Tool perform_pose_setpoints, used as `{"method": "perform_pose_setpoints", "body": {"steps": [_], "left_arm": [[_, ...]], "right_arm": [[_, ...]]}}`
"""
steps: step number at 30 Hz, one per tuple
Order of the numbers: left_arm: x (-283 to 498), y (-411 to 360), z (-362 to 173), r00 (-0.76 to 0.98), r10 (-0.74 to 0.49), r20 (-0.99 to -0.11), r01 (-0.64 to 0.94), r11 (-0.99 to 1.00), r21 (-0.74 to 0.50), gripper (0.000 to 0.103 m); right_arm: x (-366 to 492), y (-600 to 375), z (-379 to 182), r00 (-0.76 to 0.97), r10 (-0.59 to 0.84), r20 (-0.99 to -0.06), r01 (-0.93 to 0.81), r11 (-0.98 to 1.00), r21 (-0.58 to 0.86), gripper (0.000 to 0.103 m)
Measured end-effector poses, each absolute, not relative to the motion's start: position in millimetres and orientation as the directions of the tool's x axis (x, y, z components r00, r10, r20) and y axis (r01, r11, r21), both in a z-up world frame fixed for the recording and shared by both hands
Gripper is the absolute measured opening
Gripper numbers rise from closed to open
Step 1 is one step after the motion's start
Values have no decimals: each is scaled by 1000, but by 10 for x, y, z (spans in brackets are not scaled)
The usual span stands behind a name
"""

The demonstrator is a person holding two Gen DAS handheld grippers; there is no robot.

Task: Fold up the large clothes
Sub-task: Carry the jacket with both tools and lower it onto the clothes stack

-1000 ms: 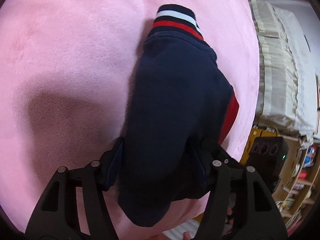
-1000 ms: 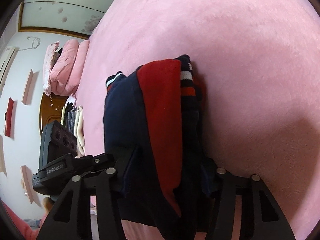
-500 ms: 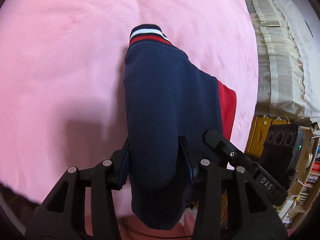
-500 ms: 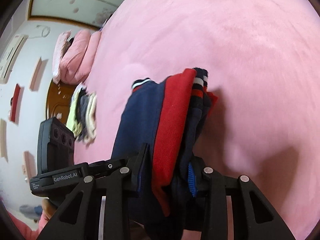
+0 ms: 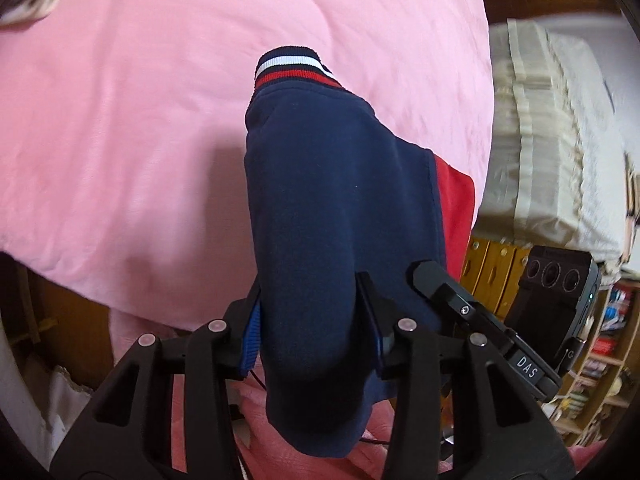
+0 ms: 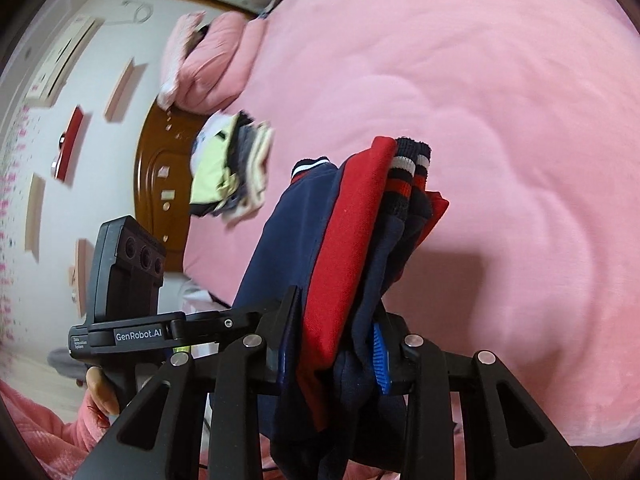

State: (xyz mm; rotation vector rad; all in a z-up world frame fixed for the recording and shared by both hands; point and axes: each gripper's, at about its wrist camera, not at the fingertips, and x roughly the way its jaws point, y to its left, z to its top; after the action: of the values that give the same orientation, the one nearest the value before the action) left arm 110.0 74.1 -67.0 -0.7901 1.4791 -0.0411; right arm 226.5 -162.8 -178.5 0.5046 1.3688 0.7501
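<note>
A folded navy garment (image 5: 332, 216) with a red panel and red-white striped cuffs hangs in the air above the pink bed (image 5: 140, 120). My left gripper (image 5: 316, 328) is shut on its near folded edge, blue pads pressing both sides. In the right wrist view the same garment (image 6: 340, 240) shows its red panel and striped cuffs, and my right gripper (image 6: 332, 348) is shut on the thick bundle of layers. The far end of the garment hangs free, clear of the blanket. The other gripper's body (image 5: 480, 320) shows at the right of the left wrist view.
A stack of folded clothes (image 6: 232, 168) lies on the bed near the wooden headboard (image 6: 160, 184), with pink pillows (image 6: 200, 64) beyond. Cream bedding (image 5: 552, 140) and shelves (image 5: 600, 352) stand off the bed's right side. The bed's near edge (image 5: 120, 304) is below me.
Both grippers closed tighter on the folded garment and lifted it off the blanket. The bed has dropped away and its near edge has come into the left wrist view.
</note>
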Motion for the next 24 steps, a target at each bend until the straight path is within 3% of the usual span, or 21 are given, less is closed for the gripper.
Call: {"method": "perform_pose_setpoints", "body": {"steps": [10,17,24], "left_arm": [[707,2475,-432,172,-507,-845,-418,739,-528,39],[867,3925,-73,159,-445,-882,-389,792,-470,39],[1508,5329,461,308,-410,-859,-413,755,-509,39]], "right_arm": [[1686,428,-1404,39,714,-699,-221,688,691,31],[1418,2126,-1226,93,739,-668,-155,673,723,31],[1860,3660,-649,79,803,-590,-280,586,760,31]]}}
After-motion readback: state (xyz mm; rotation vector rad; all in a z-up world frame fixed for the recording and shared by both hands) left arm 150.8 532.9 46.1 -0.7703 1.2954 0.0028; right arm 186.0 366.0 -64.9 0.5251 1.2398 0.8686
